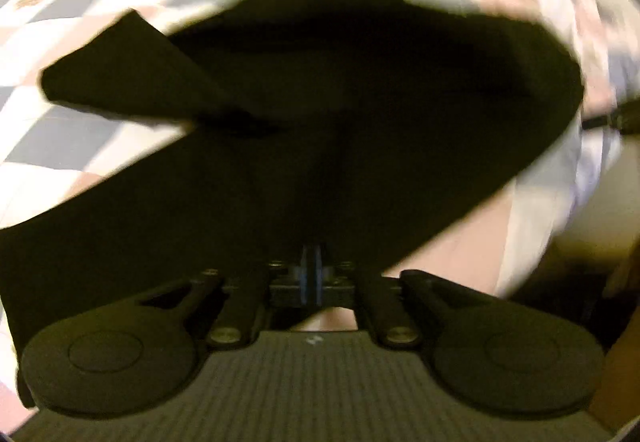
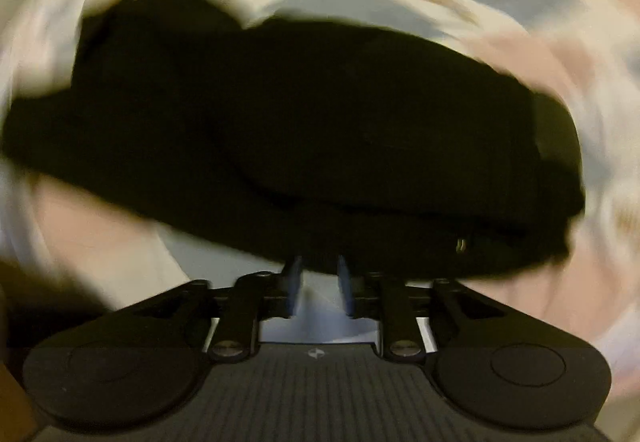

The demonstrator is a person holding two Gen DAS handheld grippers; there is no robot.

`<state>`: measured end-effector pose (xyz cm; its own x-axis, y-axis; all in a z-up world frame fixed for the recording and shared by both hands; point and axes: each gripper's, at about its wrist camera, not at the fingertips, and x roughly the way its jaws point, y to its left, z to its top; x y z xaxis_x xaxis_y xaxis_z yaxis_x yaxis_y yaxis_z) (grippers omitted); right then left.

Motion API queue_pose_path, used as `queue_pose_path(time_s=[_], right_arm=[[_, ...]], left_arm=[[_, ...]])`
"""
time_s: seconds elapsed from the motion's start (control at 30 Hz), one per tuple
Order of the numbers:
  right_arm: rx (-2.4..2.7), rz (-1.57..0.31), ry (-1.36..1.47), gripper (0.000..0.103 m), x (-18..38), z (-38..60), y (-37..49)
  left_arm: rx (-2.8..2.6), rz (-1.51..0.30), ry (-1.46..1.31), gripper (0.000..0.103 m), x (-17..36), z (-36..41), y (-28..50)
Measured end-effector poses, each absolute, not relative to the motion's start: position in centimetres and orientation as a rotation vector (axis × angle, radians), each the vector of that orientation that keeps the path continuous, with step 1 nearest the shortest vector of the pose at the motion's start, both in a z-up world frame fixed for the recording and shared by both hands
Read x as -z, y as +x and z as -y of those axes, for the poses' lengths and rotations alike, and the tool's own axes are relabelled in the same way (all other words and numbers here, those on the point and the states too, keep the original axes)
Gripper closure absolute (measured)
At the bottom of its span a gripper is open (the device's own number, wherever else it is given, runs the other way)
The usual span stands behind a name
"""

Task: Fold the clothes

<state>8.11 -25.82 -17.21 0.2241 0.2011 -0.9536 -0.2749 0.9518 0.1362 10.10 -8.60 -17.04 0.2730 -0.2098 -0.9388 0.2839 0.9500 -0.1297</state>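
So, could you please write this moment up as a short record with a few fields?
surface: checked bedcover in white, grey and pink
garment: black garment, partly lifted, one flap sticking out
left gripper: left gripper shut, black cloth pinched between its fingers
right gripper: right gripper open, fingertips at the garment's near edge, nothing gripped
image quality: right view heavily blurred; garment type unclear

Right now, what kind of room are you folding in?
Probably a bedroom, though I can't be sure. A black garment lies on a soft checked bedspread of white, pink and grey squares. The left gripper pinches the garment; the right gripper is open.
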Motion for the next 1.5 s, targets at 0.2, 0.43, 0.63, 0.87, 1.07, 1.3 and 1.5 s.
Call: queue_pose_path(time_s=[0.2, 0.43, 0.63, 0.87, 1.07, 1.3, 1.5], right_arm=[[0.114, -1.065, 0.781, 0.049, 17.6, 37.1, 8.9], [0.28, -0.943, 1.017, 0.05, 20.5, 41.4, 9.1], [0.356, -0.933, 1.11, 0.051, 22.9, 43.6, 9.2], [0.361, -0.967, 1.089, 0.051, 23.4, 44.1, 10.0], [0.38, -0.992, 1.053, 0.051, 23.3, 44.0, 11.0], [0.404, -1.002, 1.039, 0.05, 23.6, 43.9, 11.3], [0.418, -1.039, 1.005, 0.079, 23.0, 44.2, 11.8]], left_arm=[[0.189, -1.155, -0.152, 0.089, 15.5, 8.5, 13.9], [0.149, -1.123, -0.27, 0.089, 15.8, 9.4, 14.9], [0.078, -1.096, -0.309, 0.079, 16.4, 8.4, 16.3], [-0.121, -1.095, -0.24, 0.068, 17.4, 5.8, 21.2], [-0.196, -1.102, -0.115, 0.063, 18.5, 5.1, 27.6], [-0.322, -1.212, -0.033, 0.058, 21.7, 4.4, 34.0], [-0.391, -1.123, -0.124, 0.099, 18.7, 1.2, 30.7]])
